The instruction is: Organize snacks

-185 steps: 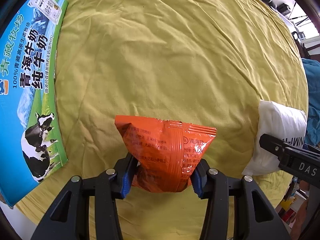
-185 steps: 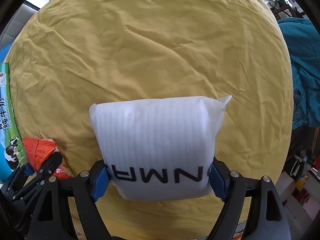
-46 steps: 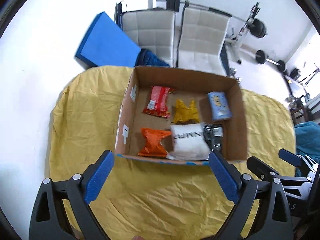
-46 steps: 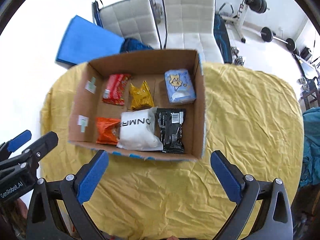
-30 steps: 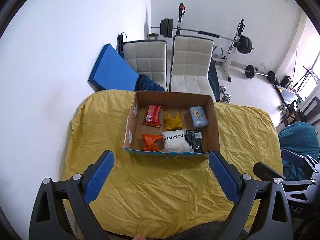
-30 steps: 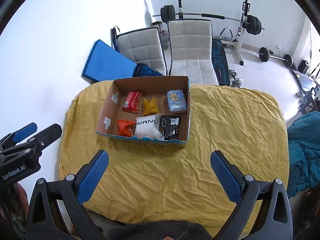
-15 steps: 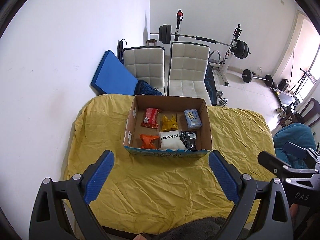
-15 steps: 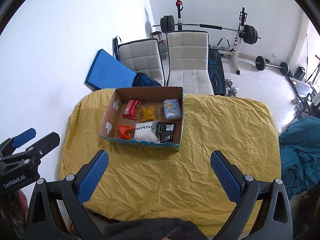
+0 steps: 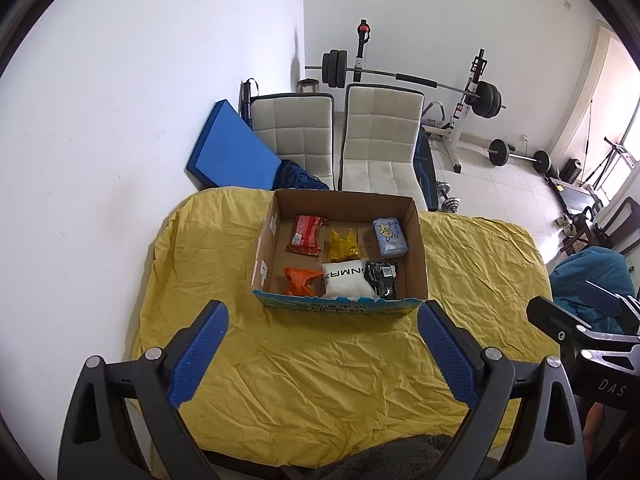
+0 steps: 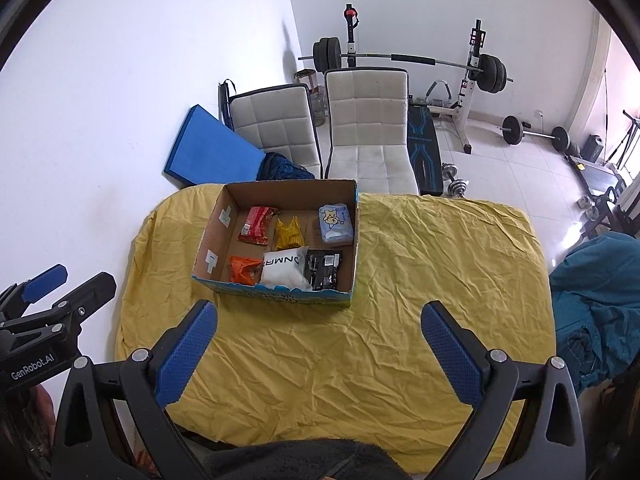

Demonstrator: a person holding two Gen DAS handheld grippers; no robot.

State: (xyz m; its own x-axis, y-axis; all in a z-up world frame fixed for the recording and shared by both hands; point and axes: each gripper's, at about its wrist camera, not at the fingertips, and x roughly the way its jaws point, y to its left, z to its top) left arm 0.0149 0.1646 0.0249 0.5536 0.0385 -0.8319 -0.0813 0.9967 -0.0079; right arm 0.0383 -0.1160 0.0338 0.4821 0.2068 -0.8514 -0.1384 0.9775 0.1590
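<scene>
With six snacks lying inside the cardboard box (image 9: 340, 308) on the yellow cloth (image 9: 320, 368), the left gripper (image 9: 320, 340) and right gripper (image 10: 320, 336) hang spread and empty well short of the box, so the sorting looks done

The box (image 9: 340, 306) sits on the table (image 9: 320, 380). Six snack packets (image 9: 344, 280) lie inside it. Two chairs (image 9: 380, 136) stand behind the box.

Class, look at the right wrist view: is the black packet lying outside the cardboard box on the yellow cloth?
No, the black packet lies inside the cardboard box, in its front row beside the white packet.
</scene>
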